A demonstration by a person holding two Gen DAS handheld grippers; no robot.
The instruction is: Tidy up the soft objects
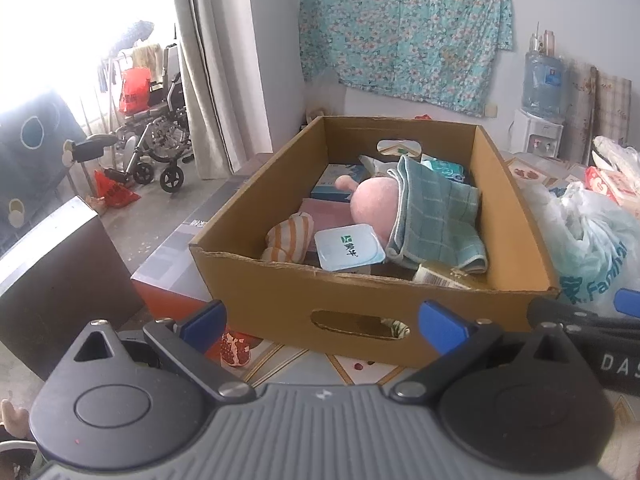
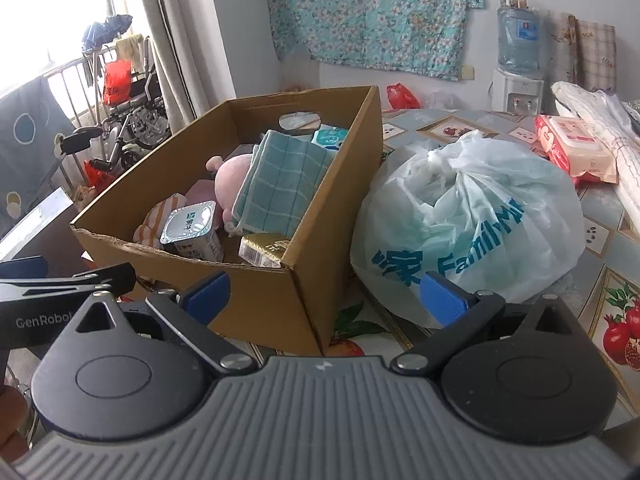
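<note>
Brown corrugated cardboard box (image 1: 360,304) holds a checked teal towel (image 1: 436,216) over a round pink plush (image 1: 374,204); left gripper (image 1: 322,320) and right gripper (image 2: 324,292) both spread wide, empty.

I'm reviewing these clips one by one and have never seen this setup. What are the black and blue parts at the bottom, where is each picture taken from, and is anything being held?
There is no robot here: a person holds a two-finger gripper in each hand, each with a wide-angle camera looking forward along its fingers. The black arms with blue tips are those fingers. One picture comes from the left gripper, the other from the right gripper. Both are open and hold nothing.

Ahead, on a table with a fruit-patterned cloth, stands a cardboard box. Inside lie a pink plush toy, a teal checked towel draped over it, a striped orange cloth, a yogurt cup and some packets. A white plastic bag sits to the right of the box.
</note>
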